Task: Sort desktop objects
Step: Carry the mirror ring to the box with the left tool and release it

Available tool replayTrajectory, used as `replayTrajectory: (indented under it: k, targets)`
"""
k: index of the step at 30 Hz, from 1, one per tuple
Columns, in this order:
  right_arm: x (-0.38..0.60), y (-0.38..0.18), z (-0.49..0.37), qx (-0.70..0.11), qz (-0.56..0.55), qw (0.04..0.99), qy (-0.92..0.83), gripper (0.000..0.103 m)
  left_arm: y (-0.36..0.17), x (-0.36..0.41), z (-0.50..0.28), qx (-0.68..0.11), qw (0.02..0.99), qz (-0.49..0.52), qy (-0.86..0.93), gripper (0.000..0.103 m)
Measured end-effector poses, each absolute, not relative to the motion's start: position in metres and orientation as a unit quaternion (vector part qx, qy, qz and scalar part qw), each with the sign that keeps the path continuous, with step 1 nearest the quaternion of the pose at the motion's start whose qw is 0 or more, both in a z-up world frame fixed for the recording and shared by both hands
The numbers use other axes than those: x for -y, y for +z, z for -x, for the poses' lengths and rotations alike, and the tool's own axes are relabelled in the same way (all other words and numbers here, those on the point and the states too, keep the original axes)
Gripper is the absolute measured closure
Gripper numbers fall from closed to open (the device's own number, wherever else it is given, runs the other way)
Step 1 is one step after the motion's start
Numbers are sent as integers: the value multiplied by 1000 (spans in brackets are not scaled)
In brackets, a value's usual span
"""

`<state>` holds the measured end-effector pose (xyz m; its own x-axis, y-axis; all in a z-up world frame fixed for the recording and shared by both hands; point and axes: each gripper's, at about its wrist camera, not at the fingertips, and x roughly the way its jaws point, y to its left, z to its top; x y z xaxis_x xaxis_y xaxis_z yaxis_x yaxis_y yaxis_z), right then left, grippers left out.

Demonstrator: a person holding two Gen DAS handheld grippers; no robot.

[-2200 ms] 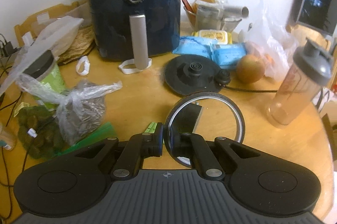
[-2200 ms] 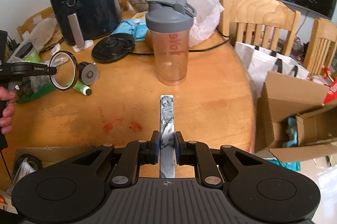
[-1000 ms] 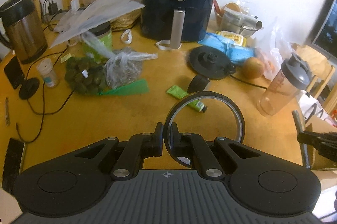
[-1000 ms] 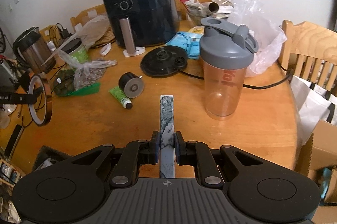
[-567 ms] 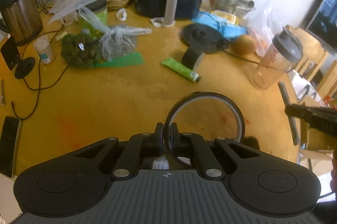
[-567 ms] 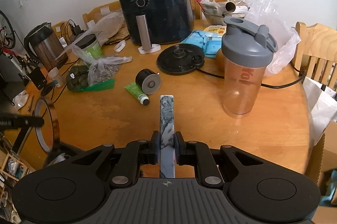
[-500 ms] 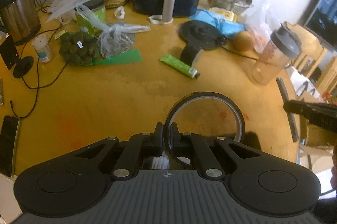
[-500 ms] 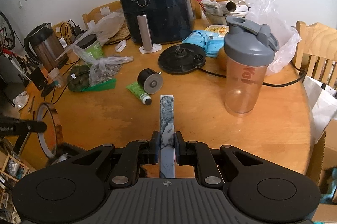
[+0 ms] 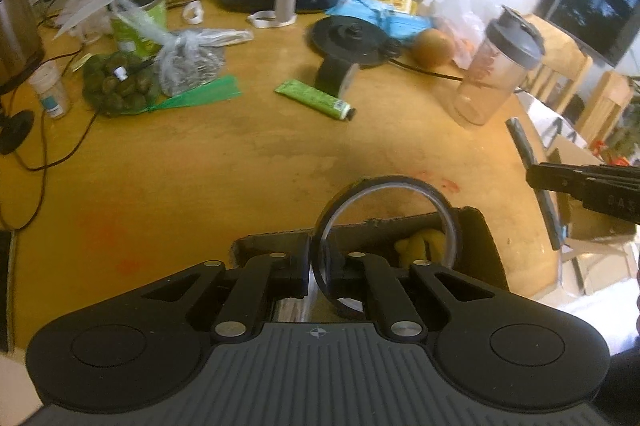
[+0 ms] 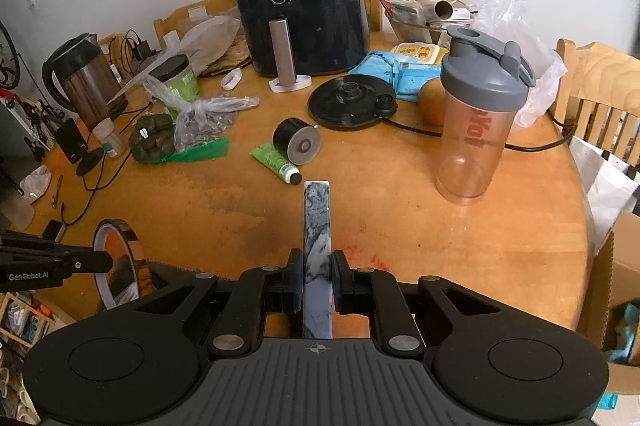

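Left claw [image 9: 325, 276] is gripping the thin rim of a dark, transparent tape ring [image 9: 386, 222], its jaws having just eased open slightly with the rim still between them; the ring is standing upright over an open brown cardboard box [image 9: 478, 250] at the 6 o'clock edge of the round wooden worktop [image 9: 200, 162]; right claw [image 10: 316, 284] is clamping narrowly on a flat marbled grey-white bar [image 10: 317, 226], pointing toward 12 o'clock; a green tube [image 10: 274, 162] and a black cylinder [image 10: 296, 140] are lying touching near centre; a grey-lidded clear shaker bottle [image 10: 478, 118] is standing upright at 2 o'clock.
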<state>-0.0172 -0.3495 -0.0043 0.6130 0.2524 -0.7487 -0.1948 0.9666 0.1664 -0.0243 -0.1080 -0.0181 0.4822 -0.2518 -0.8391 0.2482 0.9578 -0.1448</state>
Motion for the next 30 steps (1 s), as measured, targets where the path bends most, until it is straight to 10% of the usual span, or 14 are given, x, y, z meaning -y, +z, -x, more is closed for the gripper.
replayTrajectory:
  k: [8, 24, 30]
  targets:
    - [340, -4, 29, -426, -28, 897, 113, 86, -30, 110, 29, -494, 854, -22, -164, 52]
    - [306, -4, 37, -430, -23, 892, 134, 86, -21, 68, 34, -495, 862, 18, -107, 48]
    - [290, -6, 38, -438, -35, 886, 152, 86, -18, 54, 43, -477, 875, 24, -82, 27]
